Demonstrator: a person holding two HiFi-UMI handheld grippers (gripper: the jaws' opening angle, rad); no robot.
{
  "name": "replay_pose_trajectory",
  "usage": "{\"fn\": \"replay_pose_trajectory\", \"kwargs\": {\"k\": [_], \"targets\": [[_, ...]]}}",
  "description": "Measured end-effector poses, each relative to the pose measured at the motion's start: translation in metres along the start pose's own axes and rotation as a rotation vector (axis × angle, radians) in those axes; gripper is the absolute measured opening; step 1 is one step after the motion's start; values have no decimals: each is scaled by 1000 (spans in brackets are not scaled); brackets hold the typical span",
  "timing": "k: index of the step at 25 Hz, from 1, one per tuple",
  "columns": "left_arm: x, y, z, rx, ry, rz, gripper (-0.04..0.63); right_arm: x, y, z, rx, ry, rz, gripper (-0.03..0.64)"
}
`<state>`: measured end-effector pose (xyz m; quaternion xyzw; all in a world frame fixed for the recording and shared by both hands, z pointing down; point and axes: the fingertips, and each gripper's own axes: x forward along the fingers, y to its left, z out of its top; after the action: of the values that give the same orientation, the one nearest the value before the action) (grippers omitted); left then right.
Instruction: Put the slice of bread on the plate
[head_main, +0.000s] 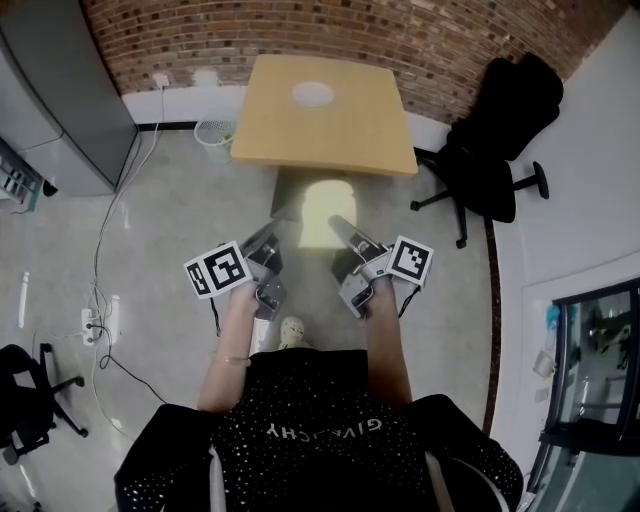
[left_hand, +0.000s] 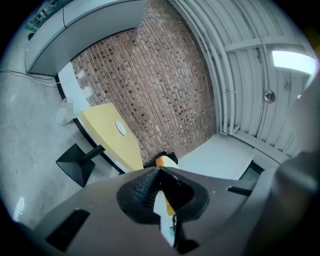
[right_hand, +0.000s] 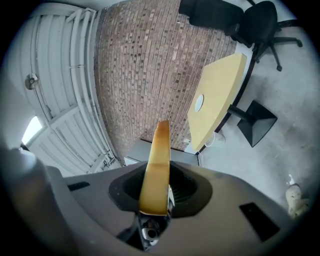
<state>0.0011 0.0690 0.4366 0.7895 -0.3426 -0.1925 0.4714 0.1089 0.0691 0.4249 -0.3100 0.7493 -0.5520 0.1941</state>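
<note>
Pale slice of bread (head_main: 322, 215) hangs pinched at both edges, my left gripper (head_main: 272, 235) and right gripper (head_main: 345, 232) each clamped on it; plate (head_main: 313, 95) waits at twelve o'clock on the desk (head_main: 370, 130), equally near both.

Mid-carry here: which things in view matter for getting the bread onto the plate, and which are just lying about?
For the job: slice of bread, gripped by the left gripper and right gripper; plate; table under the plate.
Lying about: office chair; wastebasket; power strip; grey cabinet.
</note>
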Motion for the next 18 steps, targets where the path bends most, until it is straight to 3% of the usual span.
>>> {"fn": "replay_pose_trajectory", "kwargs": {"k": [12, 18], "targets": [[36, 3, -7, 3, 25, 2, 11, -7, -20, 26, 33, -18, -9, 95], [46, 3, 9, 22, 19, 14, 11, 2, -23, 43, 54, -43, -11, 95]]}}
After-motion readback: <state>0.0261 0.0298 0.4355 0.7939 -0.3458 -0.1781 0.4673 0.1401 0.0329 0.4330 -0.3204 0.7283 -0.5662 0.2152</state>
